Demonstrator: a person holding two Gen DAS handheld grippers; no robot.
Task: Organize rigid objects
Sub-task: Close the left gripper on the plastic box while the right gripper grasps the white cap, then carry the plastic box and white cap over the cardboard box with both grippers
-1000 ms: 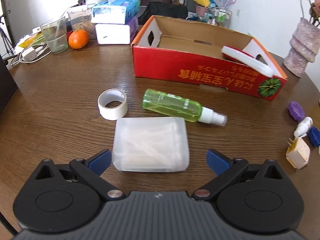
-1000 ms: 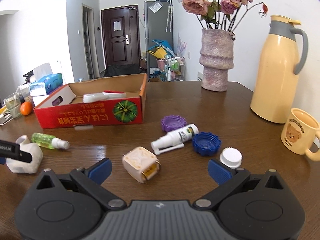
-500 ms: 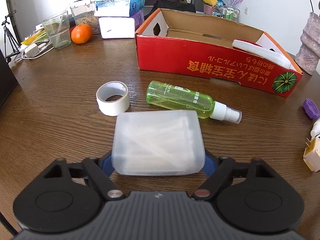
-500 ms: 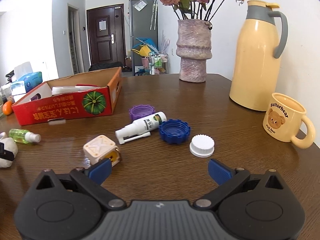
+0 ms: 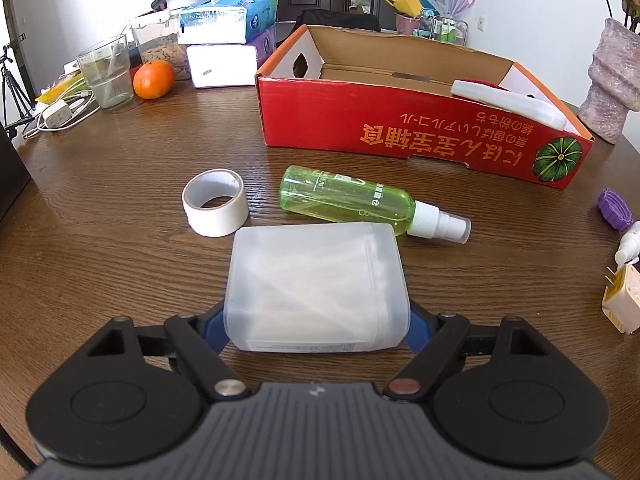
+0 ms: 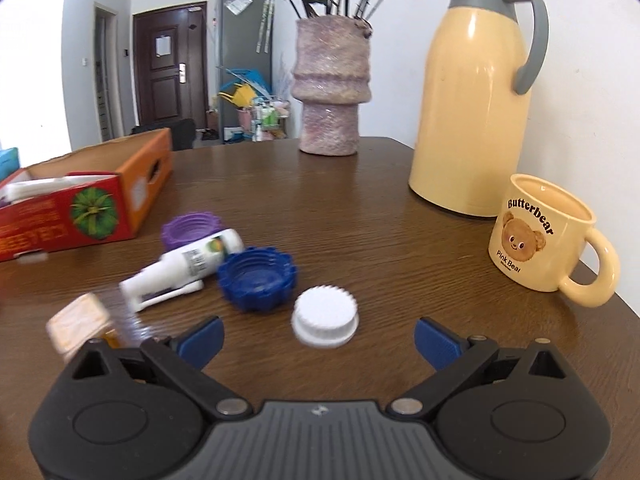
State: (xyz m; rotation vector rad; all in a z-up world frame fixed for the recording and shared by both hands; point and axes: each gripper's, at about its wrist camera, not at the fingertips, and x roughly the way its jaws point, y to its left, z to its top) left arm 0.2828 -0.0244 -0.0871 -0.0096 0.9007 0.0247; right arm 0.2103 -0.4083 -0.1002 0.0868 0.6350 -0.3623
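Left tongs (image 5: 316, 326) clamped on the frosted box (image 5: 316, 286), probably headed for the carton (image 5: 420, 120) at 12 o'clock; right tongs (image 6: 318, 340) closing, nothing gripped, white cap (image 6: 325, 316) just ahead.

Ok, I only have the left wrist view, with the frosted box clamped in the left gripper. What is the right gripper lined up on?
Observer: The right gripper is closing, with a white cap between its jaws. The pads are not touching it yet.
Operator: Anything crowding that cap?
Observer: A blue cap lies just beyond it to the left, apart from it and beside a white spray bottle.
Operator: And off to the right, before I lift the frosted box?
Observer: A yellow bear mug stands near the table edge, with a tall yellow flask behind it.
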